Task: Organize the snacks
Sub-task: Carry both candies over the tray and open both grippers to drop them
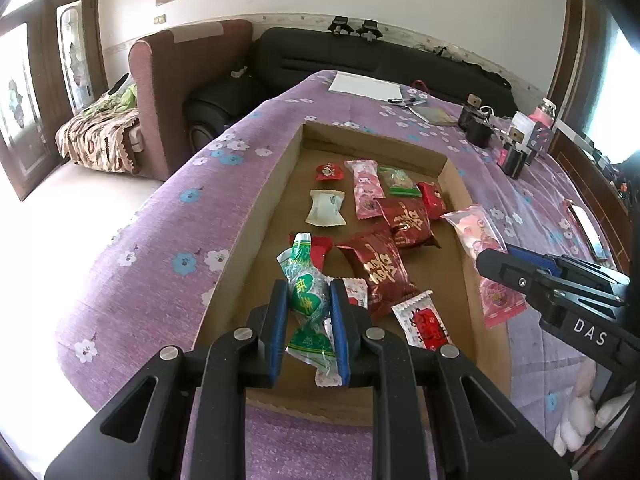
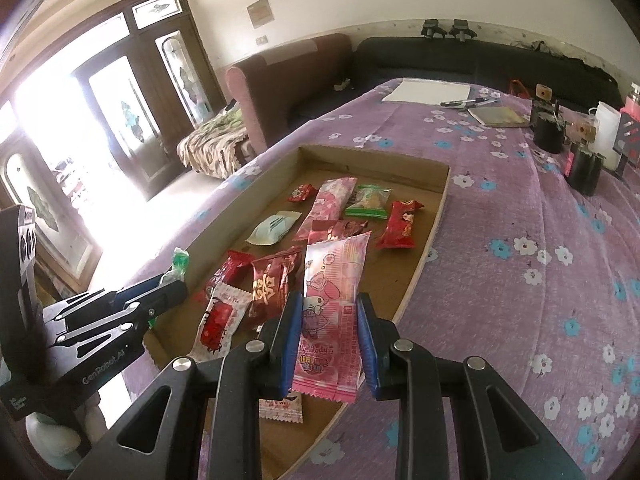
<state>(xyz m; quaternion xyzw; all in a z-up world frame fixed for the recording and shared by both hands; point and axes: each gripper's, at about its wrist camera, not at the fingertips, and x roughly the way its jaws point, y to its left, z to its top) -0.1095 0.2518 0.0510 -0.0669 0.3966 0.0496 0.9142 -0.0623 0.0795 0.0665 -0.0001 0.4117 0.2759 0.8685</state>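
Left gripper (image 1: 309, 304): jaws pinch green candy wrapper (image 1: 308, 292) above cardboard tray (image 1: 294, 148); crinkly film could slip. Right gripper (image 2: 329, 326): jaws squeeze pink Melody packet (image 2: 332, 296) over tray's near right edge; may swing and drop outside. Red packets (image 1: 380, 268) crowd the tray floor between.

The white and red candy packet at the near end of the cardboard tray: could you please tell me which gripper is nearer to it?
Left. The left gripper, holding a green candy wrapper, sits just beside the white and red candy packet. The right gripper holds a pink My Melody packet farther off.
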